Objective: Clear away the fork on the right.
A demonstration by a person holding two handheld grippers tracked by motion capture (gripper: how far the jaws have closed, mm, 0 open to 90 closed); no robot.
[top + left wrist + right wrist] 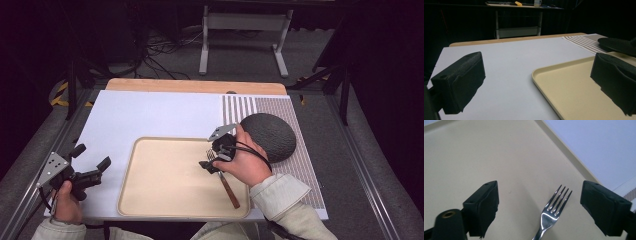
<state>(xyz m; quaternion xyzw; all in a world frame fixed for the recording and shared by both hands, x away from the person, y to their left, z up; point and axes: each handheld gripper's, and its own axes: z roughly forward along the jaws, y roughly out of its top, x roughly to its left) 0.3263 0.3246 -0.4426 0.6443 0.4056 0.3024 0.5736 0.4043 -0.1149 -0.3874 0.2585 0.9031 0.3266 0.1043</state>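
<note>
A fork [229,189] with a brown wooden handle lies on the right part of a beige tray [165,180], tines pointing away from me. My right gripper [210,162] hovers over the fork's head, open. In the right gripper view the metal tines [552,212] lie flat on the tray [474,157] between the two spread jaws of that gripper [540,187], untouched by either. My left gripper [92,156] stands open over the white mat, just left of the tray. Nothing sits between its jaws [539,62], and the tray's corner [564,87] lies ahead of it.
A dark round upturned bowl [270,136] rests on a striped placemat [300,170] right of the tray, close behind my right hand. White mat [150,115] covers the table's left and back. A wooden board [195,86] runs along the far edge.
</note>
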